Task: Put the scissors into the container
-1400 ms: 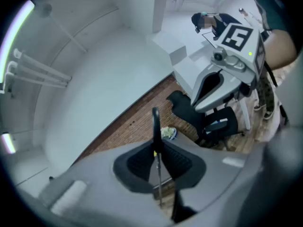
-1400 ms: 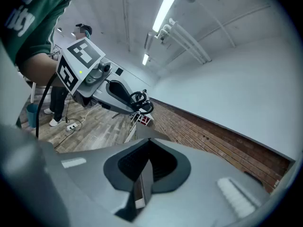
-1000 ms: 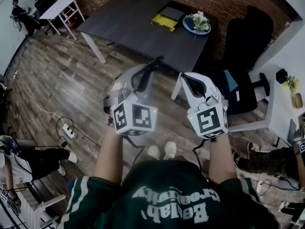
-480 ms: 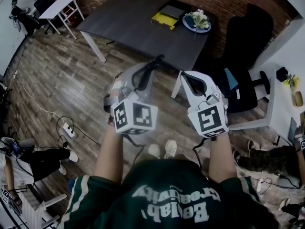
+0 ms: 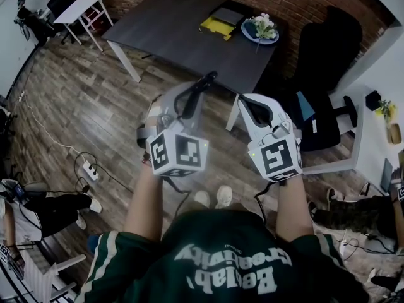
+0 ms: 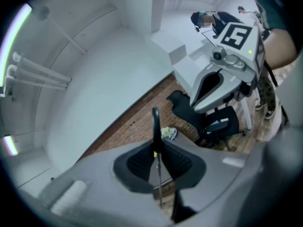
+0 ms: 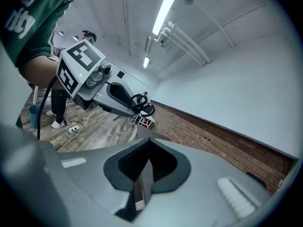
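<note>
The black-handled scissors stick out of my left gripper, which is shut on them, handles outward. In the left gripper view the scissors show edge-on between the pads. From the right gripper view their two handle loops hang at the tip of the left gripper. My right gripper is held beside it, shut with nothing in it. Both are held in the air over the wooden floor, short of the dark table. A dark tray-like container lies at the table's far side.
A yellow object and a blue plate with flowers also lie on the table. A black office chair stands to the right, a white table at the far left. A cable and power strip lie on the floor.
</note>
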